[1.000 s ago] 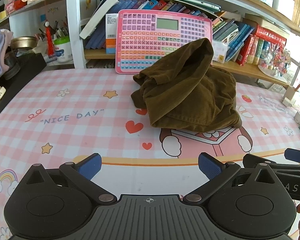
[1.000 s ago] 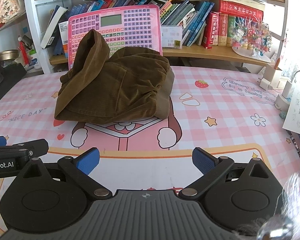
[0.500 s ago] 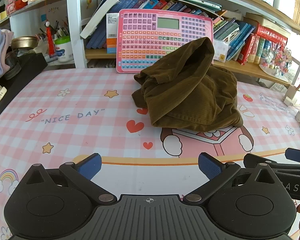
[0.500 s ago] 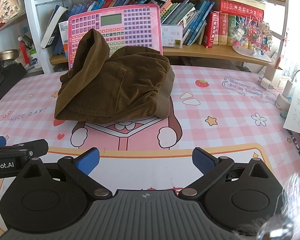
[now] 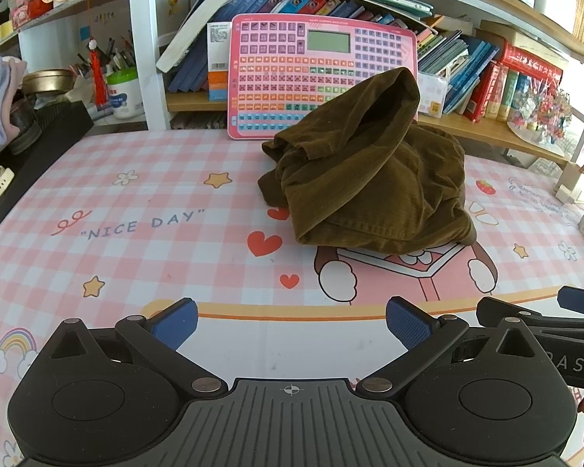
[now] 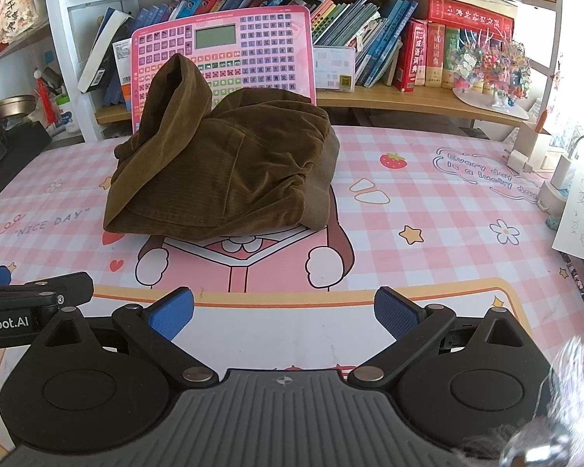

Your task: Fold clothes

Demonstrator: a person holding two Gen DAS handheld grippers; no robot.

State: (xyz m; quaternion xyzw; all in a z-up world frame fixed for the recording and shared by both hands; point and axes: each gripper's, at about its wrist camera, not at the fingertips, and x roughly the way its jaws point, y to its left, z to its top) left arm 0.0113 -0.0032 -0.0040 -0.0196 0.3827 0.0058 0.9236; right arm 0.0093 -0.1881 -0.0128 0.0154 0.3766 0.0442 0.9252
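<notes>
Brown garment (image 5: 370, 179): lay crumpled in a heap on the pink checked table mat (image 5: 136, 210), just before a pink keyboard toy (image 5: 323, 62). Left gripper (image 5: 291, 325) and right gripper (image 6: 283, 313): both spread wide, holding nothing, short of the garment. Shelf (image 6: 408, 97) held books (image 6: 420, 50).

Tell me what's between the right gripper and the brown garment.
Only bare printed mat separates the right gripper from the brown garment, as the right wrist view shows.
</notes>
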